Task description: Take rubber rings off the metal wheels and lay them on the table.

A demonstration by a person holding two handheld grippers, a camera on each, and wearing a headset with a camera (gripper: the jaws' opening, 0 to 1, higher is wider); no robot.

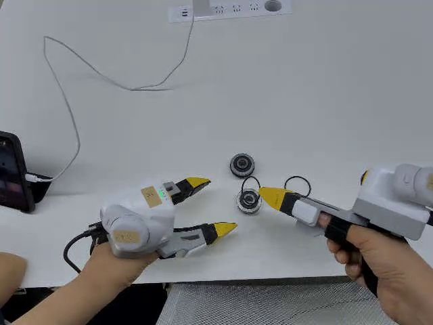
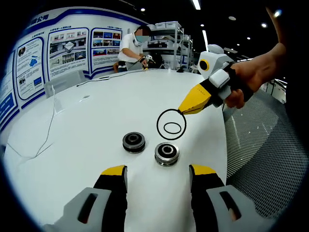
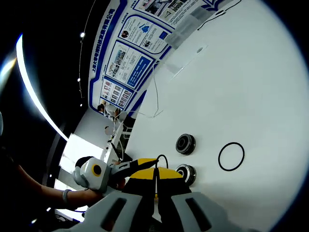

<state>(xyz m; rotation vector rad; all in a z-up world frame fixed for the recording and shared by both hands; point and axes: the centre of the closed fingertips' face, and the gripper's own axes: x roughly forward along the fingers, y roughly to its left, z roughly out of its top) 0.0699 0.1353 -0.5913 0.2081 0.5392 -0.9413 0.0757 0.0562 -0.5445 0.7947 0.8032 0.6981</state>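
At twelve o'clock in the head view, a white power strip (image 1: 230, 9); trailing from it toward nine, a thin grey cable (image 1: 67, 108) reaching a dark phone (image 1: 13, 172). At six, grey mesh (image 1: 257, 303). In the left gripper view, wall posters (image 2: 72, 48) at ten o'clock, a standing person (image 2: 128, 52) at eleven.

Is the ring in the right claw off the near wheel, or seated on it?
Off. The right claw pinches the rubber ring, which hangs free as an open loop just above the near wheel, not around it.

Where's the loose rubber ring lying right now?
In the head view, the loose ring lies flat on the table, right of the nearer wheel, just beyond the right tool.
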